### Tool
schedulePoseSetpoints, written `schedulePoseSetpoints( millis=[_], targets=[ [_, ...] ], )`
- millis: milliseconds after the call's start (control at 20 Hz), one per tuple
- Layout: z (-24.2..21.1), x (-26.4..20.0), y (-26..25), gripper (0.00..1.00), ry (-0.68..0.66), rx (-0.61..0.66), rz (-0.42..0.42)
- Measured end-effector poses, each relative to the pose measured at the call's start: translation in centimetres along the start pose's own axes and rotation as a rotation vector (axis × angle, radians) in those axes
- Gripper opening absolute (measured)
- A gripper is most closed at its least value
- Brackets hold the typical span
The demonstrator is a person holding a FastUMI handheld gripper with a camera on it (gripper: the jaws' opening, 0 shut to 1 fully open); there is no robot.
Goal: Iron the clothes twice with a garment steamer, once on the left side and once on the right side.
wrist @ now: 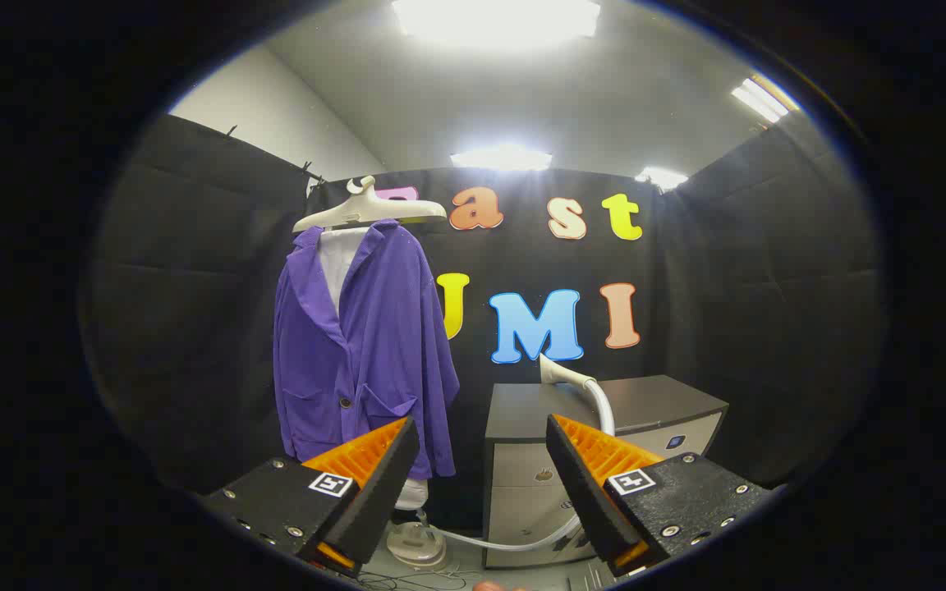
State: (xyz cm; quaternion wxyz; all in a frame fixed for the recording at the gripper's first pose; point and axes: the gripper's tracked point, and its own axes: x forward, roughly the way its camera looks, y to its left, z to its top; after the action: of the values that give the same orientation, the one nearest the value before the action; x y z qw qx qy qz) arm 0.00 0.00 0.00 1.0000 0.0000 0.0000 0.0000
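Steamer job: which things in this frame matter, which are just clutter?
Job:
- purple jacket on hanger
- steamer head, lying on the cabinet
- hose down to the steamer base on the floor
- tool, open, holding nothing, jacket and head beyond its fingers

Clutter:
- grey cabinet
- cables on the floor

The tongs are held level and pointing forward, their two fingers spread wide apart with nothing gripped or touching between them.
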Motion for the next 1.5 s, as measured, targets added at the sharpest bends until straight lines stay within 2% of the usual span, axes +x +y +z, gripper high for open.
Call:
schedulePoseSetpoints(
  millis=[700,1100,1500],
  targets=[
    [0.7,-0.6,-1.4,0.96,-0.023,-0.007,-0.057],
    [2.4,-0.8,-0.7,0.96,-0.037,-0.042,-0.075],
    [3.9,-0.4,-2.1,0.96,-0.049,-0.071,-0.119]
  ],
)
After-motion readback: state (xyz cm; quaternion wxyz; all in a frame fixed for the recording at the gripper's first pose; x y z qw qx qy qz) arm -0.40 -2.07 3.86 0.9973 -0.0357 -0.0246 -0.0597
